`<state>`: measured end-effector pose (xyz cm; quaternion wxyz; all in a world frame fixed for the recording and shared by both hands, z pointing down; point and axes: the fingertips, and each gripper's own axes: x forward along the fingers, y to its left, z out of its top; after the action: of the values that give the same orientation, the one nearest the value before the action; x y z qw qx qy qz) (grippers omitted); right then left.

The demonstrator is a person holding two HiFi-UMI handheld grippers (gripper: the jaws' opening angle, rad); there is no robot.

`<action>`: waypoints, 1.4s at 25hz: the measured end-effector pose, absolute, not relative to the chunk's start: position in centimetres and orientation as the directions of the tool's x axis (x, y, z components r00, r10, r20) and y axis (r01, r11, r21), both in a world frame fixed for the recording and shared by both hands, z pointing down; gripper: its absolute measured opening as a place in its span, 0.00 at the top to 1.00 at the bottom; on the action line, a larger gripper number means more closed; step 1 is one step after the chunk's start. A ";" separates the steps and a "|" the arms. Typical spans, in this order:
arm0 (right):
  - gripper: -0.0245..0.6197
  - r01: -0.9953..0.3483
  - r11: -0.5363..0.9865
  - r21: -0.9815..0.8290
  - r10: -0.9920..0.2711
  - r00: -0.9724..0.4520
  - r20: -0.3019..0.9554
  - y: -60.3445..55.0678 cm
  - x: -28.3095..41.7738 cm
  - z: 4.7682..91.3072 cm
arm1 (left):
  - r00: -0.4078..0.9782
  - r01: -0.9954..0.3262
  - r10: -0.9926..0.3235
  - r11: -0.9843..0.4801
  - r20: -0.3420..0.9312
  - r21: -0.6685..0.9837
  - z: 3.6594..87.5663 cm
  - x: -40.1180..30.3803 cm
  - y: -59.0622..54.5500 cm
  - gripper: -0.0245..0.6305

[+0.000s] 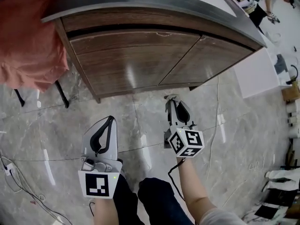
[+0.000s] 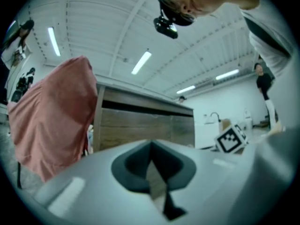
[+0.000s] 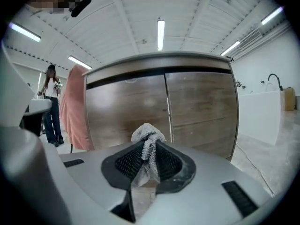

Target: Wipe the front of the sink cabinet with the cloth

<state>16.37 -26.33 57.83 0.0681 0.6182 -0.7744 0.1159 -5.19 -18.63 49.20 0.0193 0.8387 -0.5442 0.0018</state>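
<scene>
Right gripper view looks straight at the job: the right hand-held gripper (image 3: 149,144) has its jaws closed on a small wad of grey knitted cloth (image 3: 147,134), which bunches up just past the jaw tips. The brown wood-grain sink cabinet (image 3: 159,107) stands ahead of it, and no view shows the cloth touching the wood. From the head view that gripper sits low over the grey marbled floor (image 1: 243,139), just short of the cabinet's base. The left hand-held gripper (image 1: 110,119) hangs further back and to its left, with its jaws closed tip to tip and nothing between them. I'd say this is the approach, with wiping not yet begun. The next move calls for lifting the right one up and forward until the protruding wad, not the plastic jaws, presses on a door. It should then sweep across both doors and the panel above them while the grip stays tight, since so little cloth sticks out. By my count there are two hand-held grippers, one grey cloth and one cabinet. The cabinet has two doors, a left door (image 1: 126,67) and a right door (image 1: 213,57), under a single long panel. One salmon-pink fabric (image 1: 28,46) hangs ahead and left of the left gripper, beside the cabinet's end.
</scene>
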 end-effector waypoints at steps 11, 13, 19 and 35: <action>0.86 -0.960 0.266 -0.087 -0.926 -0.280 0.254 -20.4 15.3 40.3 | 0.431 -0.902 -0.902 -0.430 0.037 0.032 33.3 -5.8 -15.5 0.95; 0.86 -0.958 0.281 -0.052 -0.924 -0.285 0.254 -19.5 15.3 36.7 | 0.418 -0.908 -0.908 -0.416 0.026 0.052 29.9 -6.1 -15.0 0.95; 0.86 -0.953 0.300 -0.041 -0.926 -0.301 0.227 -17.1 16.0 26.1 | 0.412 -0.911 -0.911 -0.412 -0.009 0.030 20.6 -5.8 -13.0 0.95; 0.86 -0.925 0.379 0.012 -0.916 -0.373 0.150 -9.5 18.2 9.2 | 0.375 -0.927 -0.926 -0.376 -0.041 0.000 6.3 -3.6 -5.6 0.95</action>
<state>18.23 -9.48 9.17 0.0655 0.5559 -0.8279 0.0369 -3.56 -5.62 6.31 -0.0114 0.8291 -0.5587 -0.0172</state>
